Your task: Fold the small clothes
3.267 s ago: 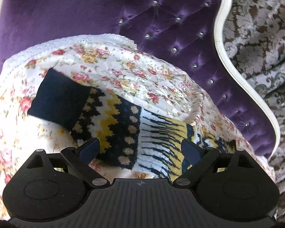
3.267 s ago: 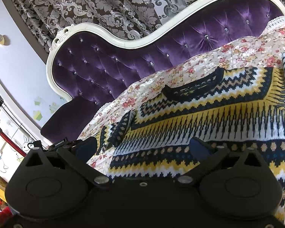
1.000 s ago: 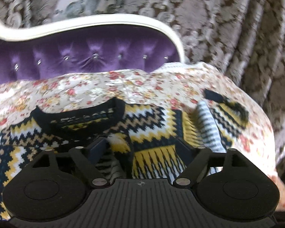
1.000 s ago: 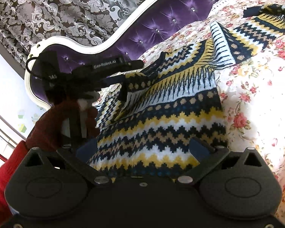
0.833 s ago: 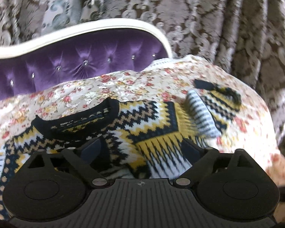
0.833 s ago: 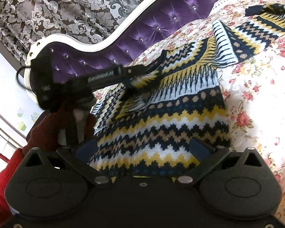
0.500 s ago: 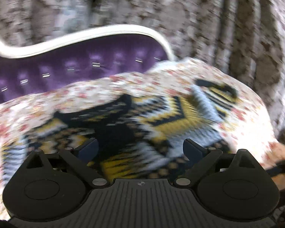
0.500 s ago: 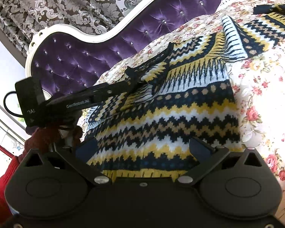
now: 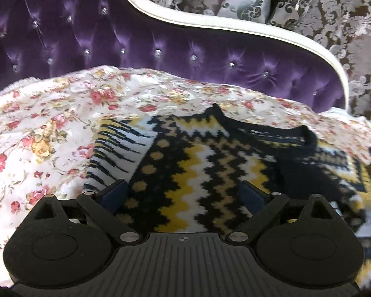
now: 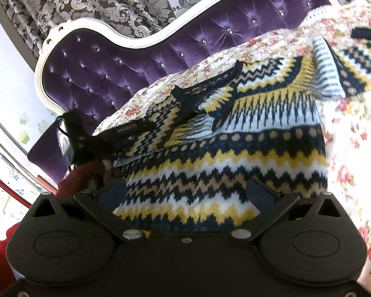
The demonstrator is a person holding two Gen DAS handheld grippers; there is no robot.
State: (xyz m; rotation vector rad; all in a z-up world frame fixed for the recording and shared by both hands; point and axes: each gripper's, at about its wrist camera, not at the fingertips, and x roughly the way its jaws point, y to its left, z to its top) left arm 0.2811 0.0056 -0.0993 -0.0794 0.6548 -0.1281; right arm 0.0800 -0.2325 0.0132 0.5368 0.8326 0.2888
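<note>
A: Where is the sweater?
B: One knitted sweater [image 9: 210,173], zigzag bands of navy, yellow and white, lies spread on the floral bedspread [image 9: 49,133]. One sleeve [image 10: 175,133] is folded in across its chest; the other sleeve [image 10: 338,61] lies out to the side on the bedspread. The dark collar [image 9: 279,133] points toward the headboard.

A: And the tongs?
B: Two pairs. The left tongs [image 9: 185,195] have just been opening and now stand spread wide over the sweater, pads pressing on nothing. The right tongs [image 10: 185,195] also gape wide above the hem, gripping nothing. In the right wrist view the left tongs [image 10: 136,128] sit low at the sweater's edge, held by a hand in a red sleeve [image 10: 79,175].

A: What's around it?
B: A purple tufted headboard [image 9: 160,49] with a white frame, and patterned damask curtains [image 10: 99,0] behind it. Nothing lies on the sweater.
</note>
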